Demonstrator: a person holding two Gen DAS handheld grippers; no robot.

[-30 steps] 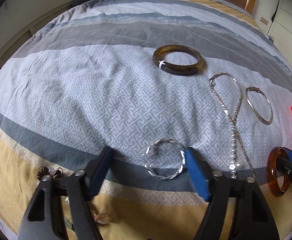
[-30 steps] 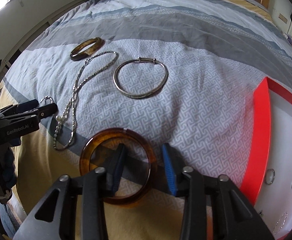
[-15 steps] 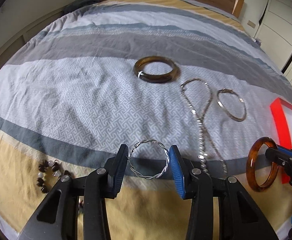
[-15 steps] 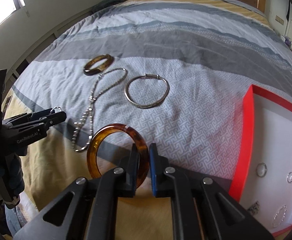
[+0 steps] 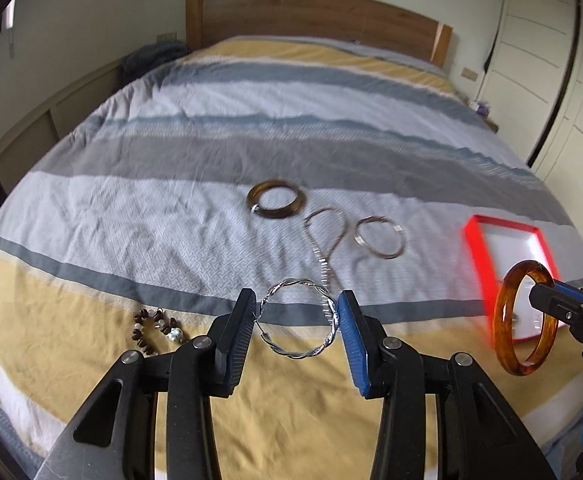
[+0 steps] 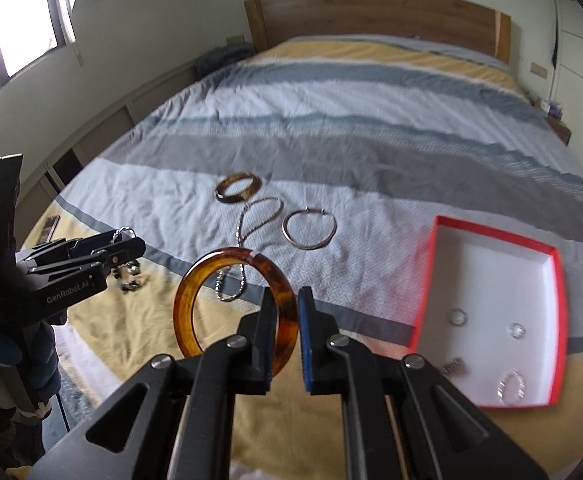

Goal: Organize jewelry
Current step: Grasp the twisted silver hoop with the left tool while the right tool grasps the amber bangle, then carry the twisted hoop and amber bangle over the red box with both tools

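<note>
Five bangles (image 5: 276, 203), one necklace (image 5: 325, 240), one beaded bracelet (image 5: 153, 326), one red tray (image 6: 555, 264)

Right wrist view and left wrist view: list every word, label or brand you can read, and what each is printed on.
"GenRobot.AI": white print on the side of the left gripper, right wrist view.
Smaller white print lower on that gripper's body: too blurred to read.
"D": a cut-off white letter on the right gripper, left wrist view; the rest is out of frame.
Red box: no print visible.

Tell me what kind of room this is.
Most likely a bedroom: a large bed with a striped cover, a wooden headboard against the wall, and white wardrobe doors beside it.
</note>
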